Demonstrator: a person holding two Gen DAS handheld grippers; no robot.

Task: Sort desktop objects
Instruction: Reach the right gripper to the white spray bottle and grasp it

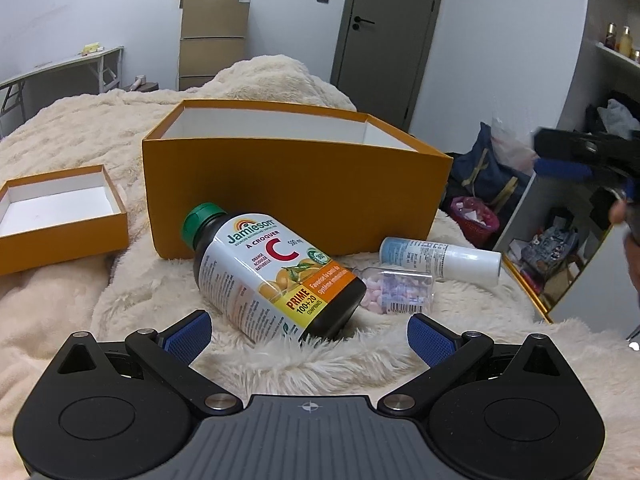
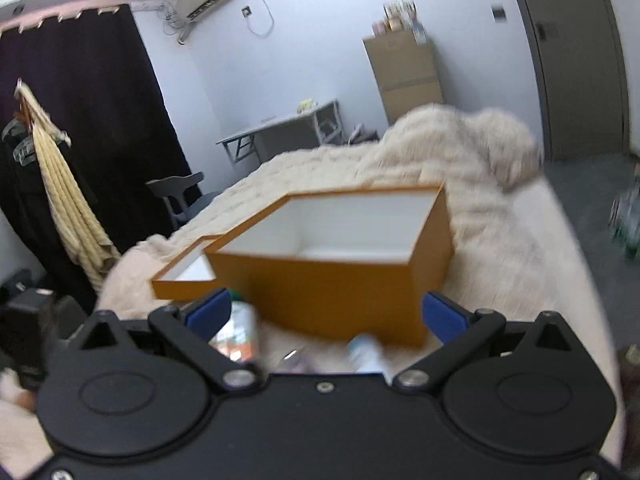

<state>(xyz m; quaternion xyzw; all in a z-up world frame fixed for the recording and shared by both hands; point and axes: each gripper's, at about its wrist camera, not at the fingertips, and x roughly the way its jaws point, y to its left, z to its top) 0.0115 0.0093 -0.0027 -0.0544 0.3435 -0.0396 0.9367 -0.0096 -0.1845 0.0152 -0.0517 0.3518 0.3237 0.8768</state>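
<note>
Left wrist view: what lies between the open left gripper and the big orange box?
The vitamin C bottle lies on its side there, on the fluffy blanket, between the left gripper and the big orange box.

Grey door [image 1: 384, 28], possibly dark curtain [image 2: 88, 112]

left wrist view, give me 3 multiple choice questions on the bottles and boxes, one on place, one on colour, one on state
1. Where does the vitamin C bottle lie?
A. inside the large orange box
B. on the fluffy blanket in front of the large orange box
C. in the shallow orange lid

2. What colour is its cap?
A. green
B. white
C. red

3. What state is the left gripper in?
A. shut on the bottle
B. open, holding nothing
C. shut on nothing

Answers:
1 B: it rests on the fluffy blanket before the large orange box.
2 A: the screw cap is green.
3 B: the blue pads stand wide apart.
</note>
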